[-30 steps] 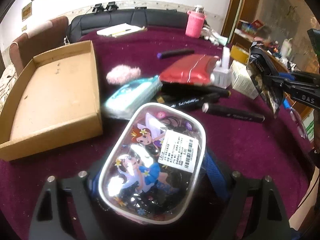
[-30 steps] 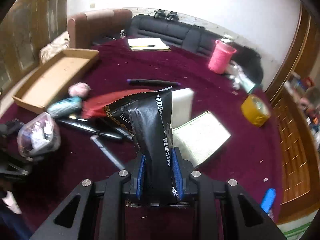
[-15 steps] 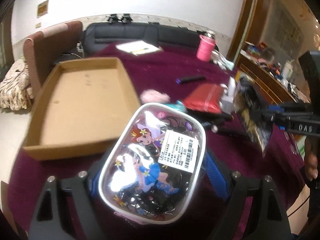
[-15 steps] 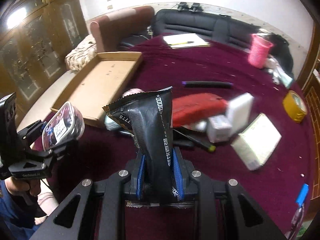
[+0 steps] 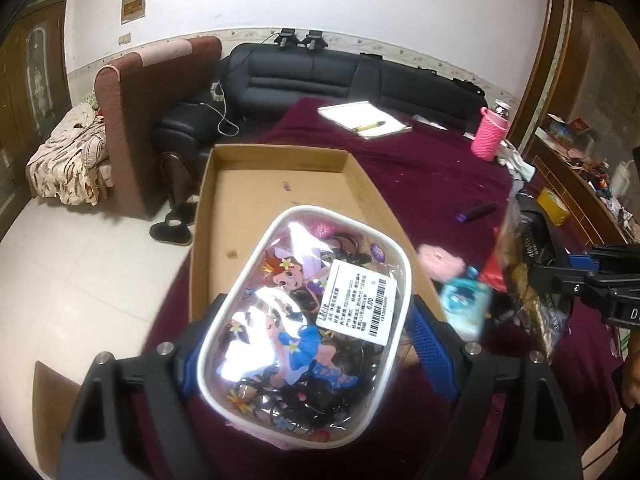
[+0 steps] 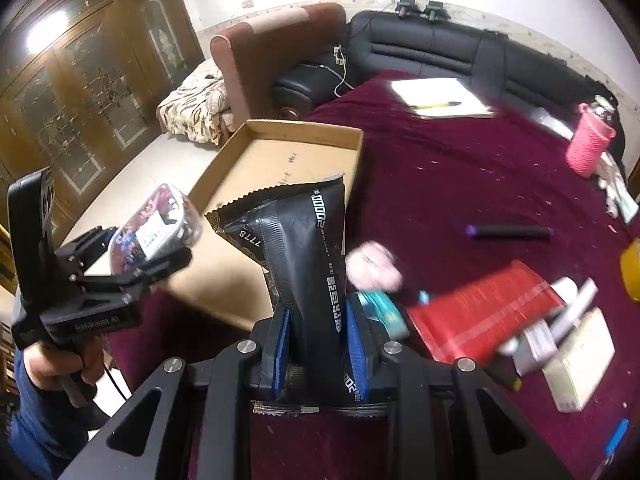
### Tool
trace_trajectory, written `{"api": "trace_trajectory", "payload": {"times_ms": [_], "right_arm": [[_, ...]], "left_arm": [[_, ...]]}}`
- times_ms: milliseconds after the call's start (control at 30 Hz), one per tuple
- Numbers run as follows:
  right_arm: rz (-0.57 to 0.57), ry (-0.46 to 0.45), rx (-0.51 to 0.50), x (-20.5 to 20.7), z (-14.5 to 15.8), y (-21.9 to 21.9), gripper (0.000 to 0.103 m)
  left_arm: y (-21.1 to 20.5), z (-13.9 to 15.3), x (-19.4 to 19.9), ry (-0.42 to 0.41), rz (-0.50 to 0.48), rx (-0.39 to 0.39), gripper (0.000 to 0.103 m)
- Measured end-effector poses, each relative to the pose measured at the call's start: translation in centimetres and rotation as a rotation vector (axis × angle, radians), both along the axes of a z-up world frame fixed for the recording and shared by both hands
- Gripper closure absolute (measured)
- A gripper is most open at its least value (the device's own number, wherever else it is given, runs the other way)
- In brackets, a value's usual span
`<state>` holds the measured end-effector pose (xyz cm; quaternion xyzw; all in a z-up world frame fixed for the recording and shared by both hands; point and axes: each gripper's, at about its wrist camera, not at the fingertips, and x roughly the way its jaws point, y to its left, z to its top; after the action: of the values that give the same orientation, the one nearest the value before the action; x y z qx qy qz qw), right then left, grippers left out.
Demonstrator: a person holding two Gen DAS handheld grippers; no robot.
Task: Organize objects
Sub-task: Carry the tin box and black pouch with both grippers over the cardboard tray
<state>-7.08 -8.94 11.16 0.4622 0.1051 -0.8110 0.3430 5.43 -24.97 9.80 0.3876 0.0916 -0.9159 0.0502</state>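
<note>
Fingers of the left gripper [image 5: 304,344] stand wide, clamped on both sides of a clear pouch [image 5: 304,320] printed with cartoon girls, carried in the air above the near end of the cardboard tray [image 5: 256,184] on the table [image 5: 420,168]. Further right, the right gripper [image 6: 318,344] has its blue fingers [image 6: 280,340] set narrow, pinching the lower end of a black foil packet [image 6: 304,248] that stands upright between them, beside the tray's right wall.

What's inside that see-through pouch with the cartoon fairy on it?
The clear pouch holds a tangle of black hair ties, with some small flower decorations. The price label and fairy print cover much of it.
</note>
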Motion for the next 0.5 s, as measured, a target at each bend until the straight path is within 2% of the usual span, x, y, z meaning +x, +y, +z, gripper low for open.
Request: {"api": "trace_trajectory", "payload": {"times_ms": [267, 500], "right_arm": [[-0.067, -0.111, 0.009, -7.1, -1.2, -7.0, 0.074], [-0.145, -0.22, 0.012, -13.7, -4.7, -11.2, 0.074]], "left_arm": [[-3.8, -1.2, -6.5, -0.092, 0.022, -0.028, 0.018], [-6.3, -3.3, -12.0, -0.18, 0.046, -0.018, 0.018]]}}
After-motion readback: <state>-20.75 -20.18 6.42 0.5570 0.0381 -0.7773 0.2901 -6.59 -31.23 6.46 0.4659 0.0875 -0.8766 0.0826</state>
